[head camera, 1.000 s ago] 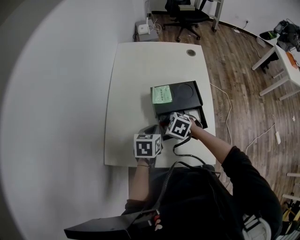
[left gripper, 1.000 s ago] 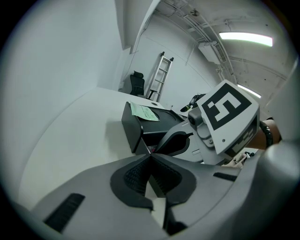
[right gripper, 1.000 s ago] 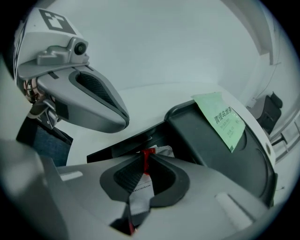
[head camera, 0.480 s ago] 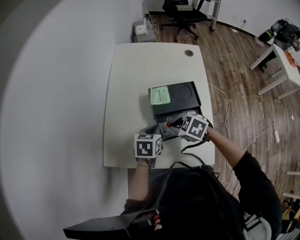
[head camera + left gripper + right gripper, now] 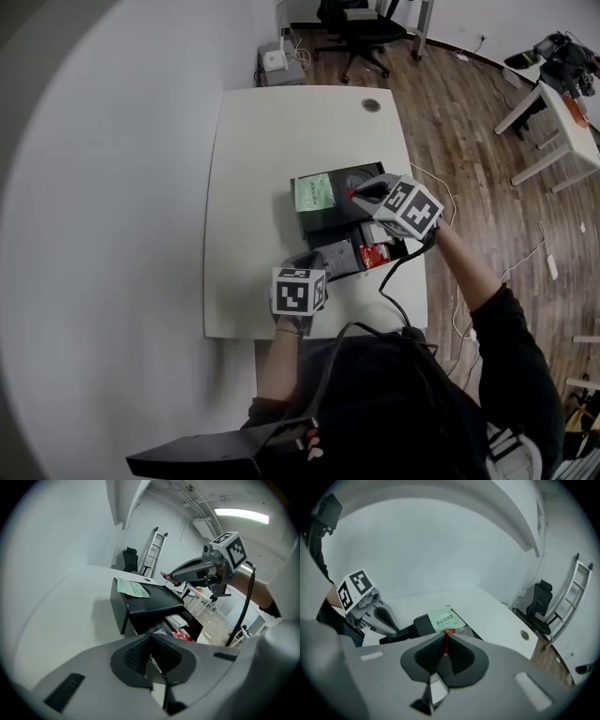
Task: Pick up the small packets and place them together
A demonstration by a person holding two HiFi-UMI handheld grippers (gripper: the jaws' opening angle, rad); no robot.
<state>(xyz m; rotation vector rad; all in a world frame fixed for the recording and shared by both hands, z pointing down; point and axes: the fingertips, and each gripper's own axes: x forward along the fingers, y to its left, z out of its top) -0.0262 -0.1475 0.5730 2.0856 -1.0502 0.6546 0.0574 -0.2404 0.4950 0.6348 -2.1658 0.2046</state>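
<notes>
On the white table [image 5: 253, 187], toward its right edge and nearer the person's edge than the far one, sits a black rectangular box [image 5: 330, 221] with a shallow black drawer [image 5: 349, 257] pulled out toward the person. A flat pale-green packet with printed text [image 5: 315, 192] lies on the box's lid at its left end. The right gripper [image 5: 354, 192] hangs over the lid just right of that green packet, its jaws pinched narrow on a small thin red packet [image 5: 446, 633], which stands edge-on between the pads and pokes out just past the tips. In the left gripper view this packet shows as a red sliver at the tips, raised above the lid. Inside the open drawer lies another red packet [image 5: 375, 255] toward the drawer's right end, with small white packets [image 5: 177, 620] beside it. The left gripper [image 5: 151, 649] rests low near the table's near edge, at the left front corner of the drawer, its jaws drawn together with nothing between them. An office chair [image 5: 361, 23] stands on the wooden floor [image 5: 469, 141] beyond the table's far edge.
</notes>
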